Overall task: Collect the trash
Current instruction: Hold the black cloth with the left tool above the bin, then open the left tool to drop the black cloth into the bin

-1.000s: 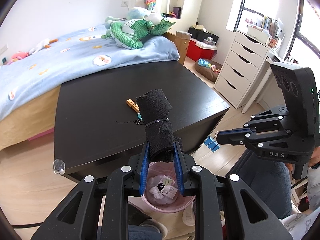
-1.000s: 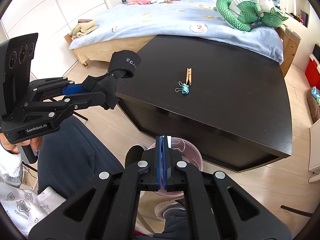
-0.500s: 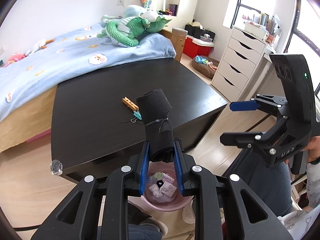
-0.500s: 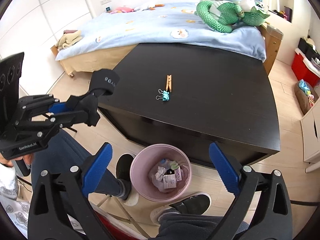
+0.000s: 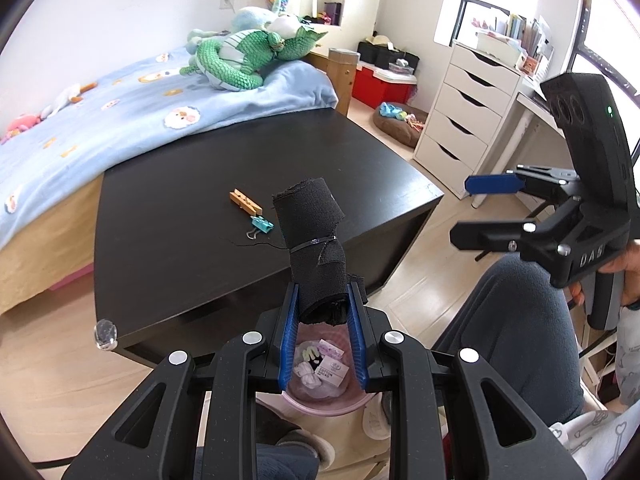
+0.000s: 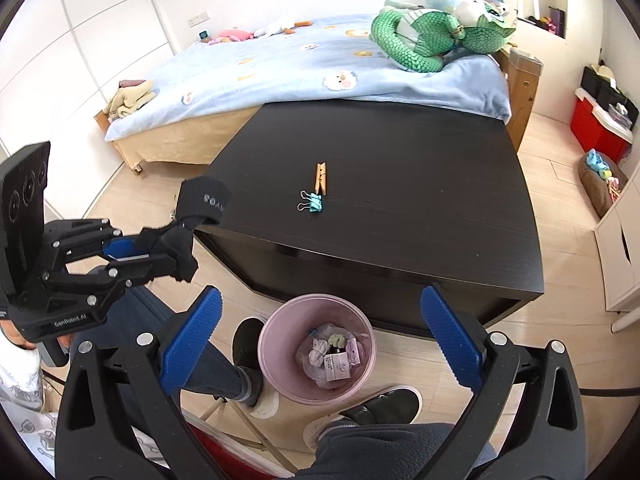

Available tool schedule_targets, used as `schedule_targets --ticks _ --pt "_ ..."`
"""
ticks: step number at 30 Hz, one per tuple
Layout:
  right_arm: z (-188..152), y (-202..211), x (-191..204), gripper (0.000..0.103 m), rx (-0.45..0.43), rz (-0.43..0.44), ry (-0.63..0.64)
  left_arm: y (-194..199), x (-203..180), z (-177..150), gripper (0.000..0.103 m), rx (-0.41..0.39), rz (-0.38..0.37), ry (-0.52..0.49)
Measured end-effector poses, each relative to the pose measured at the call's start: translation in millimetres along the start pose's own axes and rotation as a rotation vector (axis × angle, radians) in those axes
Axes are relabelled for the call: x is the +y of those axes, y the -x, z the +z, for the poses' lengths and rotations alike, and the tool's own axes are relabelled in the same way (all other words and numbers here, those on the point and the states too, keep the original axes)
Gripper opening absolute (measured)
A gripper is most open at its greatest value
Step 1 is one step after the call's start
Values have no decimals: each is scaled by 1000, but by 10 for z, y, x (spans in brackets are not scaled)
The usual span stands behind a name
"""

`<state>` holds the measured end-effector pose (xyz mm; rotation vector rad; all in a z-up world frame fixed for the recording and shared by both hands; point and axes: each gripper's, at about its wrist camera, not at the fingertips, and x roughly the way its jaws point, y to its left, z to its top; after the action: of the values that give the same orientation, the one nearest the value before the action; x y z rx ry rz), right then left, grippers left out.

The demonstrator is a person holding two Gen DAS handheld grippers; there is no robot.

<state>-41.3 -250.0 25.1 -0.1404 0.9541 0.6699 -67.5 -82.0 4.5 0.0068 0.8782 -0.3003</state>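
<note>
My left gripper (image 5: 322,316) is shut on a rolled black fabric strap (image 5: 314,236) and holds it upright above the pink trash bin (image 5: 320,404). The strap also shows in the right wrist view (image 6: 200,208), left of the table's corner. The pink bin (image 6: 276,380) stands on the floor by the table's front edge and holds paper scraps and a small white box (image 6: 336,366). My right gripper (image 6: 320,340) is open wide and empty above the bin. It also shows at the right of the left wrist view (image 5: 476,210).
A wooden clothespin (image 6: 321,178) and a teal binder clip (image 6: 314,203) lie on the black table (image 6: 420,184). A bed (image 6: 280,72) with a green plush dragon (image 6: 424,36) is behind. White drawers (image 5: 468,116) stand right. The person's legs and shoes (image 6: 372,408) flank the bin.
My right gripper has gone from shut to wide open and pulled back over the bin. New scraps lie in the bin. My left gripper still holds the strap, almost in place.
</note>
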Motion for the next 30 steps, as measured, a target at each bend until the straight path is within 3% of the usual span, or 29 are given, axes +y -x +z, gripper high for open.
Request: schedule_targets --ticks 16,21,24,29,30 --pt "-48 36 -140 98 -8 -2 -39 -135 -133 2 23 44 -37 -45" --pt "-52 47 -170 98 -10 1 -50 -153 -162 -5 29 46 -53 -52" --pt "-54 45 -186 98 -10 2 -54 -172 -155 -3 45 45 -66 -45" --pt "-52 39 -192 98 -11 9 -57 -180 -82 2 88 15 -53 5" --pt "-50 40 -189 99 -13 8 -56 -168 -71 2 89 7 -44 16"
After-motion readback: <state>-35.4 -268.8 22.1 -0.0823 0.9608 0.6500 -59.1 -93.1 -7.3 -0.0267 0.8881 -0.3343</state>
